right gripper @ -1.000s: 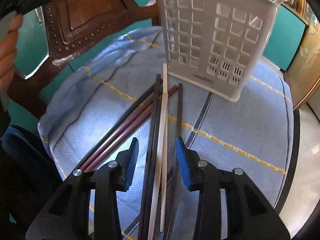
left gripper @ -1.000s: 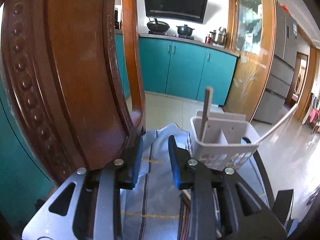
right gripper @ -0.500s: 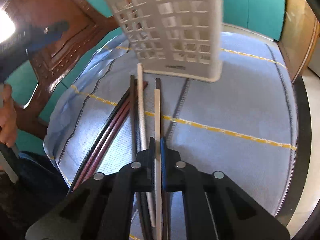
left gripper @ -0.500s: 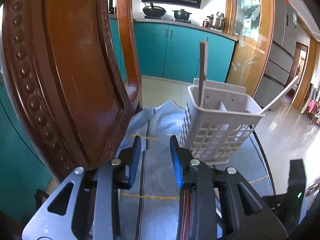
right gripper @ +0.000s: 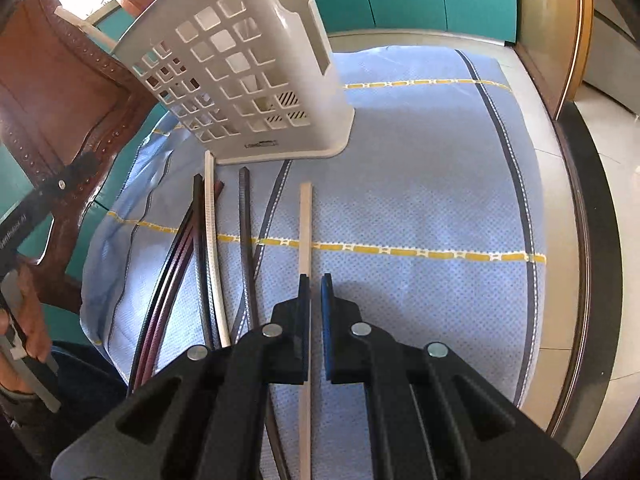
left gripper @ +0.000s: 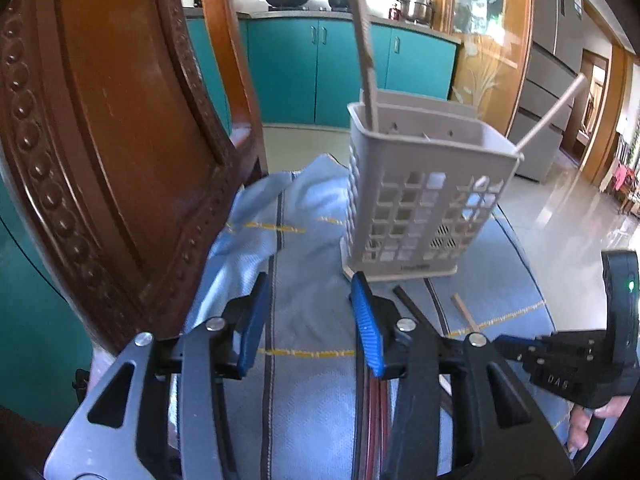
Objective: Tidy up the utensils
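Here the step in hand looks like carrying one pale chopstick (right gripper: 305,236) to the basket (right gripper: 256,80). The left tongs (left gripper: 310,322) have just been opening and stand released, nothing between the pads, over the blue cloth (left gripper: 296,400) on the counter; a good use for them, I judge, is to go to the basket's near wall and steady it, since it is light plastic and could slide on the cloth. The right tongs (right gripper: 315,320) are clenched on the pale chopstick, gripping it low along its length, so most of it juts forward past the pads. To do this well, lift it clear of the cloth first, tip it toward upright, and lower the far tip into a compartment; a stick held this far from its middle may swivel in the pads.

The chopstick is slim, square-sectioned and cream-coloured. Left of the right tongs the other chopsticks (right gripper: 208,248) lie in a loose bundle: dark red, black and one white, their tips just short of the basket's foot. The basket stands ahead and left of the right tongs, white with square holes; in the left view it holds a wooden stick (left gripper: 366,60) upright and a pale one (left gripper: 550,114) leaning over the right rim.
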`<state>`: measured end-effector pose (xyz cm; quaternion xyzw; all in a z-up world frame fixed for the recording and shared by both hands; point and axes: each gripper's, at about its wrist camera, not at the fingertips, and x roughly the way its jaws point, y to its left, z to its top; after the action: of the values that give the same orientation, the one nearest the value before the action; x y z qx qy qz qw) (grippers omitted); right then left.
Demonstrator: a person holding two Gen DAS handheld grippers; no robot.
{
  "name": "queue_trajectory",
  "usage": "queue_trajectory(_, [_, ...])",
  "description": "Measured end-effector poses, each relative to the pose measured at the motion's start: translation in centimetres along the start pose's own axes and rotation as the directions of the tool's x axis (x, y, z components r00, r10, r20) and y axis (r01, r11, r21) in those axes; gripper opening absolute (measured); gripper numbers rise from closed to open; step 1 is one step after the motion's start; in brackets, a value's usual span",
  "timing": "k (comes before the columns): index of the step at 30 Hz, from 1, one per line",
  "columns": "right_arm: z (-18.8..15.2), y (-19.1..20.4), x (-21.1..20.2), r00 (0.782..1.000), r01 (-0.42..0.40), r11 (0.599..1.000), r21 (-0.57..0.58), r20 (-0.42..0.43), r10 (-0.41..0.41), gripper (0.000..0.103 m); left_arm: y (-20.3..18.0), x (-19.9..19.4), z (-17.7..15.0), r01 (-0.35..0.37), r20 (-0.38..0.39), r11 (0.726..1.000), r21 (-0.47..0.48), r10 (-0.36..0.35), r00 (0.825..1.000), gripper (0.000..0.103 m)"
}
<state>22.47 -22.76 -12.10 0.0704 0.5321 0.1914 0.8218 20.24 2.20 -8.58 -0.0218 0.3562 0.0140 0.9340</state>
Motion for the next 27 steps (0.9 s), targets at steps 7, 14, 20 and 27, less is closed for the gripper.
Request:
queue_trajectory(7, [0.1,0.4,0.4,1.0,-0.007,1.0,-0.009,-0.003,0.007,0.006,-1.3,0.4,-1.4,0.005,-0.045,0.999,0.036,-0.004,0.999,0.05])
queue_trajectory(14, [0.2,0.9,0.7,1.0,-0.002,1.0,-0.02,-0.006,0.002,0.006,-1.8,1.4,-2.4,0.028,-0.128,0.998,0.048,-0.022,0.991,0.054])
queue_trajectory(20, [0.3,1.0,0.7,1.0,0.006,1.0,-0.022,-0.009,-0.006,0.007,-1.5,2.2,-3.1,0.02,-0.171,0.999,0.038,-0.013,0.985,0.057])
queue_trajectory(27, [0.3,1.3,0.4,1.0,0.006,0.999,-0.049,-0.003,-0.006,0.007,-1.3,3.1,-3.6,0.024,-0.219,0.999,0.032,-0.017,0.976,0.058])
